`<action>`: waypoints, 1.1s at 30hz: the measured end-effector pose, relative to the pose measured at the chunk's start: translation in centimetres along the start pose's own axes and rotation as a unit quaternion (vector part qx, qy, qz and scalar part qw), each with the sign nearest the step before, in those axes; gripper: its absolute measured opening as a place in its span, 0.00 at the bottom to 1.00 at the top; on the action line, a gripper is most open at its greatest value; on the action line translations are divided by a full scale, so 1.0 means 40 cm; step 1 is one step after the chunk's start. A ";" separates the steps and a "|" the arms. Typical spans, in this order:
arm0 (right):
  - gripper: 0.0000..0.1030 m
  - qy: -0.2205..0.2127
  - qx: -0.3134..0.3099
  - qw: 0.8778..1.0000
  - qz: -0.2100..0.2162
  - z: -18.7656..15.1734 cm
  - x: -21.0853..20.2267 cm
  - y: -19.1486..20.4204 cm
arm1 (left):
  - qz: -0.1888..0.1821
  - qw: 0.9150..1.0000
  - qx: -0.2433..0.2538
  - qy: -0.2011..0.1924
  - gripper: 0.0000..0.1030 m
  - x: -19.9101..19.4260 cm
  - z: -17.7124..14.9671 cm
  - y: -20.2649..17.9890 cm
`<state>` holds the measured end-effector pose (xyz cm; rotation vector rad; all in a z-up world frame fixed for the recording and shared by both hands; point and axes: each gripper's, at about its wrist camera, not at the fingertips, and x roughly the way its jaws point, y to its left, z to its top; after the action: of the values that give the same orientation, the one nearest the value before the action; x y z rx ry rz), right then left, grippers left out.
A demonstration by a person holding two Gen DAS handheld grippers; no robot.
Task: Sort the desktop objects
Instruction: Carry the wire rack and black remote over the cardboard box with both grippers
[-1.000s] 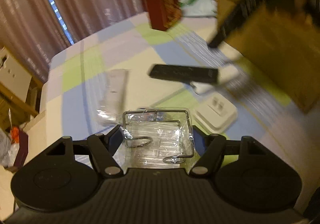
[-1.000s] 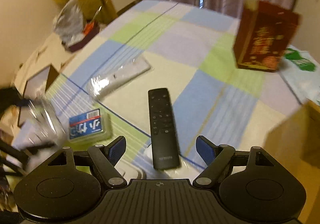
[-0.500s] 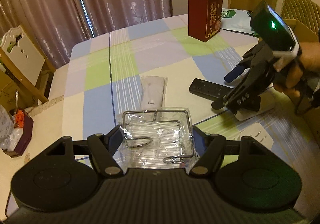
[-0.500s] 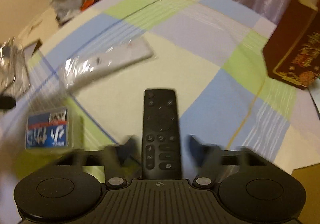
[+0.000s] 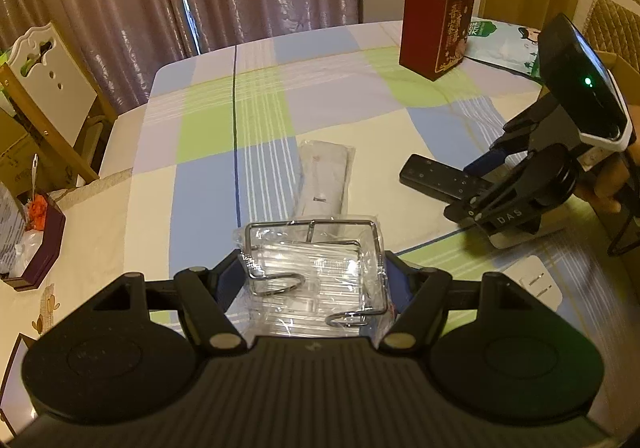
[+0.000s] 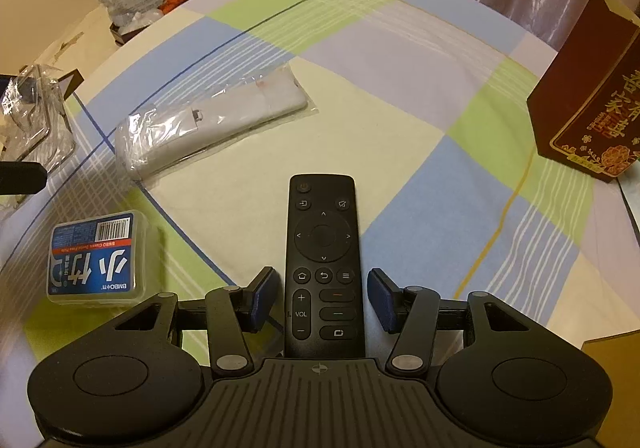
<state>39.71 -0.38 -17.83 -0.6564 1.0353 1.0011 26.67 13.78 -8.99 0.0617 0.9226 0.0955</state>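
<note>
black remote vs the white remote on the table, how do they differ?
The black remote is bare, buttons up; the white remote is sealed in clear plastic wrap. The black remote sits between the right gripper's fingers; the white remote lies apart on the tablecloth, no gripper at it. The black one looks slimmer, the white one bulkier. Both are long bars lying flat.

The rack [image 5: 312,264] is shiny bent wire in crinkly clear plastic. The remote [image 6: 323,260] looks matt black plastic. A checked cloth [image 6: 400,79] lies smooth. The box [image 6: 592,107] is glossy printed card.
</note>
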 end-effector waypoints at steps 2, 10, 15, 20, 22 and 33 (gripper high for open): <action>0.52 0.008 0.002 1.000 -0.001 0.007 0.001 0.001 | 0.000 1.000 -0.001 0.000 0.67 0.001 0.001 0.000; 0.37 -0.002 0.004 1.000 -0.004 -0.002 -0.003 -0.001 | -0.003 1.000 -0.001 0.002 0.67 0.003 0.002 -0.002; 0.37 -0.014 0.027 1.000 -0.004 -0.009 -0.009 -0.003 | -0.003 1.000 -0.005 0.006 0.67 0.002 0.004 -0.005; 0.37 -0.034 0.109 0.992 0.056 -0.017 -0.050 -0.038 | -0.002 1.000 -0.004 0.003 0.67 -0.013 0.006 -0.013; 0.37 -0.049 0.141 0.985 0.086 -0.024 -0.087 -0.050 | -0.001 1.000 -0.005 0.001 0.67 -0.020 0.009 -0.015; 0.37 -0.162 0.223 0.954 0.120 -0.133 -0.378 -0.102 | -0.017 0.999 0.020 -0.023 0.67 -0.070 0.055 -0.091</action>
<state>38.89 -11.95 -6.04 0.0104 1.0143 0.9975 26.96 9.81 -5.81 0.0852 0.8799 0.0448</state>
